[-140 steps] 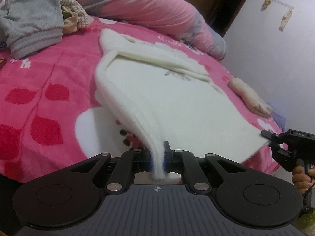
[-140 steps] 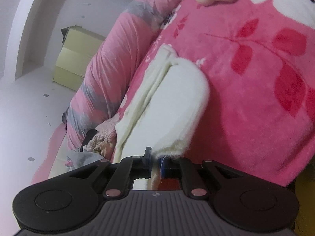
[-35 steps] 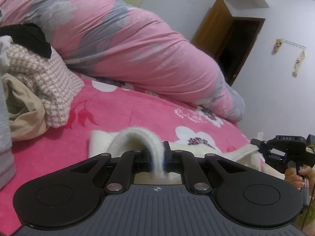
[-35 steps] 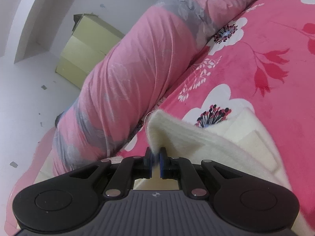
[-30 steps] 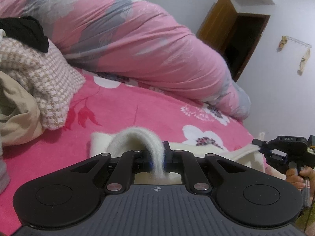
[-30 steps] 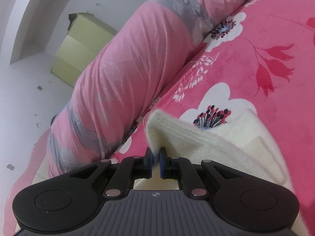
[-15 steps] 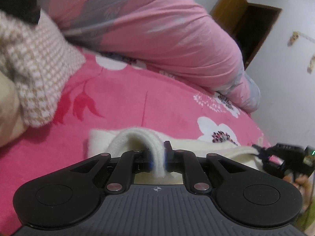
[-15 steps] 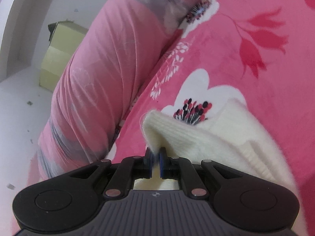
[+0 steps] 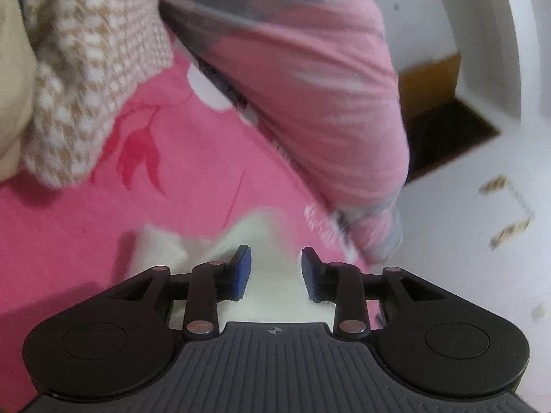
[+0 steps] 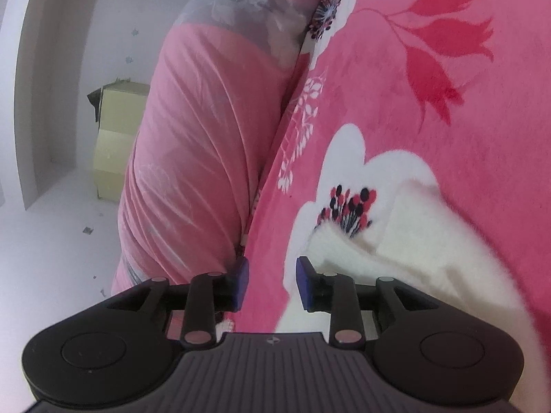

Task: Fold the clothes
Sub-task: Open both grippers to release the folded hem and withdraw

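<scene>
A fluffy cream-white garment (image 9: 272, 237) lies folded on the pink floral bedspread (image 9: 193, 179). In the left wrist view, my left gripper (image 9: 275, 268) is open just above it, the cloth showing between and below the blue pads (image 9: 242, 268). In the right wrist view, the garment (image 10: 423, 241) lies to the right of and under my right gripper (image 10: 272, 280), which is open and empty over the bedspread (image 10: 447, 130). The left view is motion-blurred.
A rolled pink and grey quilt (image 9: 310, 79) (image 10: 206, 130) runs along the back of the bed. A pile of other clothes with a beige checked knit (image 9: 89, 69) sits at the left. A yellow-green box (image 10: 117, 141) stands by the wall, a dark doorway (image 9: 447, 130) at right.
Both grippers have opened and let go of the cream garment's edge, which has dropped onto the bed. Both views have tilted and moved.
</scene>
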### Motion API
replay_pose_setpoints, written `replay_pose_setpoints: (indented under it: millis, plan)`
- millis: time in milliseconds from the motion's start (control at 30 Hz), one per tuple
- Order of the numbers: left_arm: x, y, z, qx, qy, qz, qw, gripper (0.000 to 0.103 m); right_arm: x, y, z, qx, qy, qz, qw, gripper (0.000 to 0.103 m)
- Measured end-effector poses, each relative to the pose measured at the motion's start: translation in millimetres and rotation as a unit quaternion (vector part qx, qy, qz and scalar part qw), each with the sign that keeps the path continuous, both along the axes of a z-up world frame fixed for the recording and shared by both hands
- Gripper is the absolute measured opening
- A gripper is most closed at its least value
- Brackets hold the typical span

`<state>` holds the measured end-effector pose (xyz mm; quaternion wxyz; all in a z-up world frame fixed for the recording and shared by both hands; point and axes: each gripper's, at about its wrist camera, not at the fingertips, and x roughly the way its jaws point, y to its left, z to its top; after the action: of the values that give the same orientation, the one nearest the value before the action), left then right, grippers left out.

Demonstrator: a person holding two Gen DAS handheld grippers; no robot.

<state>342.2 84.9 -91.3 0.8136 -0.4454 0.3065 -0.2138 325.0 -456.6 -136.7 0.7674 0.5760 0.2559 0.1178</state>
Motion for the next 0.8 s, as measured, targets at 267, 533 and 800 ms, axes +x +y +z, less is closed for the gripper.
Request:
replay_pose_setpoints:
  millis: [267,533,800]
  plan:
    - [-12,10,20,0.063,-0.036,0.017,0.9972,0.036,-16,-3,24,-0.065,-0.016,-0.022,0.998,0.033]
    - [-16,-6,24,0.238,-0.064,-0.004,0.9693,0.039,-13,-16,51,-0.230,0.018,0.017,0.973,0.038]
    - [-15,-35,11,0.337,-0.090,-0.026,0.9367,0.026,2,23,61,-0.389,-0.014,0.089,0.917,0.036]
